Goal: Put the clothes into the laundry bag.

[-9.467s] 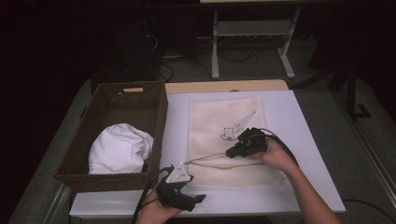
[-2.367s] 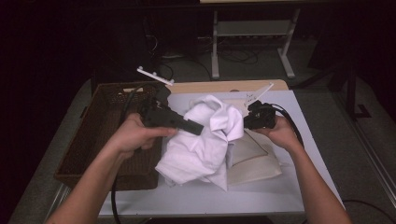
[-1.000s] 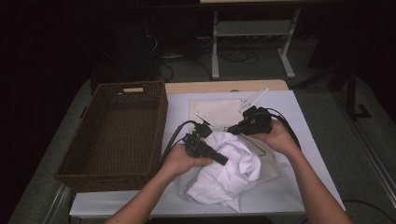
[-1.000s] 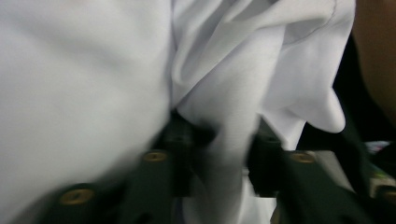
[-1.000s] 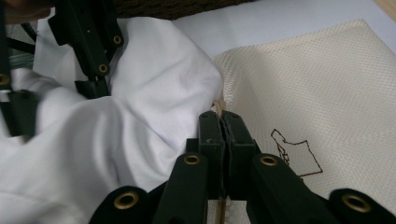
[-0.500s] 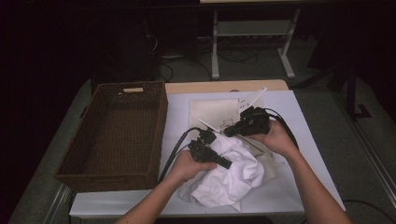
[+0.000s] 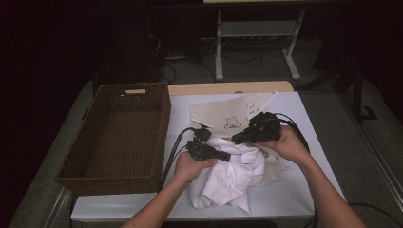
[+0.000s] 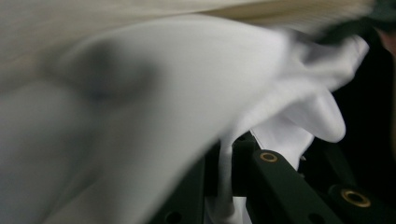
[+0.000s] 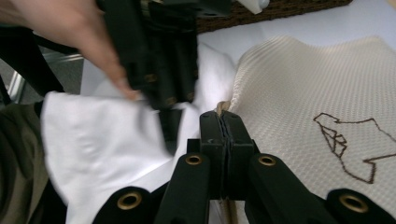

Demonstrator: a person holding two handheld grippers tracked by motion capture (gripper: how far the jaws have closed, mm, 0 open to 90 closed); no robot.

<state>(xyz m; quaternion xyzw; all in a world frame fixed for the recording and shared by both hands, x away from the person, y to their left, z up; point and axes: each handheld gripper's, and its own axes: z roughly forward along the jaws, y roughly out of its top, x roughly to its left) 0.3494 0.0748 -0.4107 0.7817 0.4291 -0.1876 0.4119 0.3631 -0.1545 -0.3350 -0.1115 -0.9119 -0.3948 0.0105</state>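
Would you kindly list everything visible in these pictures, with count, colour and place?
White garment: one, white, crumpled on the table's front middle, partly over the bag.
Cloth bag: one, cream with a dark line drawing, lying behind and under the garment.
Wicker basket: one, dark brown, on the table's left.
Table: one, white top.
Left gripper: one, black, shut on the garment.
Right gripper: one, black, fingers shut on the bag's edge.
Hands: two, each holding a gripper.

Left gripper [image 7: 227, 156]: we find jaws pinched together, pointing right.
Right gripper [image 7: 236, 139]: jaws closed, pointing left toward ours.
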